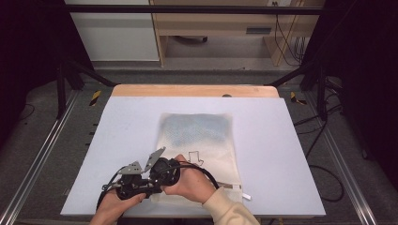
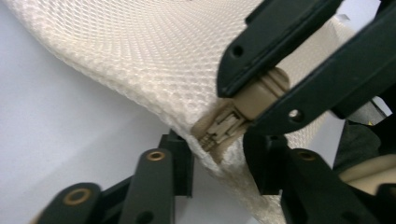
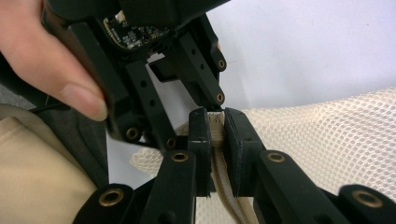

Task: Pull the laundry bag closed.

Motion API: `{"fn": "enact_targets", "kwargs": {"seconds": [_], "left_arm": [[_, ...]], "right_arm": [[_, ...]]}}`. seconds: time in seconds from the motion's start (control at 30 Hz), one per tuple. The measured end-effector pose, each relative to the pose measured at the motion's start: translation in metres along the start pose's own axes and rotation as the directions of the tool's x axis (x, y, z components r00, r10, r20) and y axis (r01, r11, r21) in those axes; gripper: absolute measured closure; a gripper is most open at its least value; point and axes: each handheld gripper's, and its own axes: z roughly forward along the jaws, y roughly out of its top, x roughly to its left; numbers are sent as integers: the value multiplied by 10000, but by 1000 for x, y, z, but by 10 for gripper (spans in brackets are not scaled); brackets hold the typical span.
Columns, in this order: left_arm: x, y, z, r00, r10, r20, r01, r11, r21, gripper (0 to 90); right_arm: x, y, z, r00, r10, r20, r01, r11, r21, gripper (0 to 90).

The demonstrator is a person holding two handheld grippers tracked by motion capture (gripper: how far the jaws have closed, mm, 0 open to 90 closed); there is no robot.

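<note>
High view shows the white bench (image 1: 281, 140) carrying a cream mesh laundry bag (image 1: 199, 136), which lies flat at its middle with its near edge under the person's hands. Both grippers meet at the bag's near left corner. Seen in its own view, the right hand-held gripper (image 3: 217, 128) is clamped on the beige zipper (image 3: 217, 122) at the bag's edge. The left hand-held gripper (image 2: 217, 156) has its jaws narrowly apart on either side of the mesh corner, just below the zipper's slider (image 2: 224, 126); whether they press the mesh cannot be told.
</note>
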Motion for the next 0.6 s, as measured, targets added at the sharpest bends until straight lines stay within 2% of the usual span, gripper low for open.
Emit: {"fn": "enact_targets", "kwargs": {"seconds": [0.2, 0.27, 0.37, 0.6], "left_arm": [[2, 0, 0, 10000, -54, -63, 55, 9999, 102, 756], [2, 0, 0, 9998, -200, -63, 200, 9998, 31, 785], [1, 1, 0, 9999, -74, -106, 75, 9999, 82, 801], [1, 1, 0, 9997, -162, -183, 163, 9999, 49, 820]], "right_arm": [[0, -2, 0, 9998, -179, 92, 178, 9997, 149, 817], [0, -2, 0, 9996, -249, 156, 246, 9995, 203, 817], [0, -3, -1, 9992, -322, 225, 317, 9992, 250, 817], [1, -2, -2, 9986, -403, 330, 386, 9980, 493, 818]]}}
